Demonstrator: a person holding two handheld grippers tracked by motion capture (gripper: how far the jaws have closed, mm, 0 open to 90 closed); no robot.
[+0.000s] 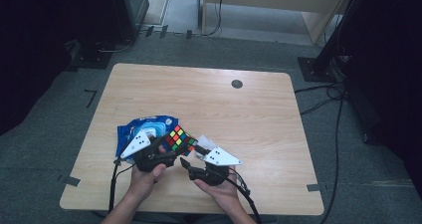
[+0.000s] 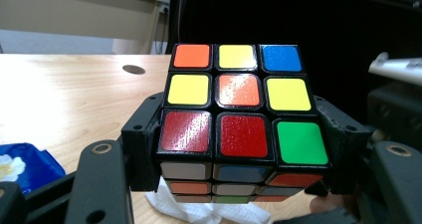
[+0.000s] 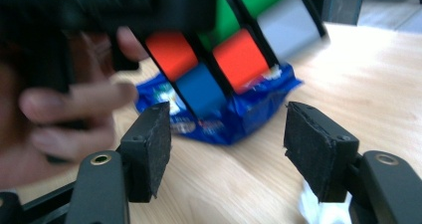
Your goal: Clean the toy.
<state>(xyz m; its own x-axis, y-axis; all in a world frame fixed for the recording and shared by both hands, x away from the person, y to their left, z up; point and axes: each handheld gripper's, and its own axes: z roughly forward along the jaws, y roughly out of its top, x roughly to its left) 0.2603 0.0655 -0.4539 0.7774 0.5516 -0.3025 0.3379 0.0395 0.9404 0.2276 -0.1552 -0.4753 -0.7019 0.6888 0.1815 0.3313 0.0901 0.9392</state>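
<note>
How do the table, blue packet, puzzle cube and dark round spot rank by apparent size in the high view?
1. Table
2. Blue packet, partly hidden by the left gripper
3. Puzzle cube
4. Dark round spot

1. High view is pretty dim, with murky black corners; the table (image 1: 249, 114) is the one lit patch.
2. Left gripper view is sharp, with soft glare on the cube (image 2: 239, 119) stickers.
3. Right gripper view is motion-blurred up top, smearing the hand (image 3: 59, 109).
</note>
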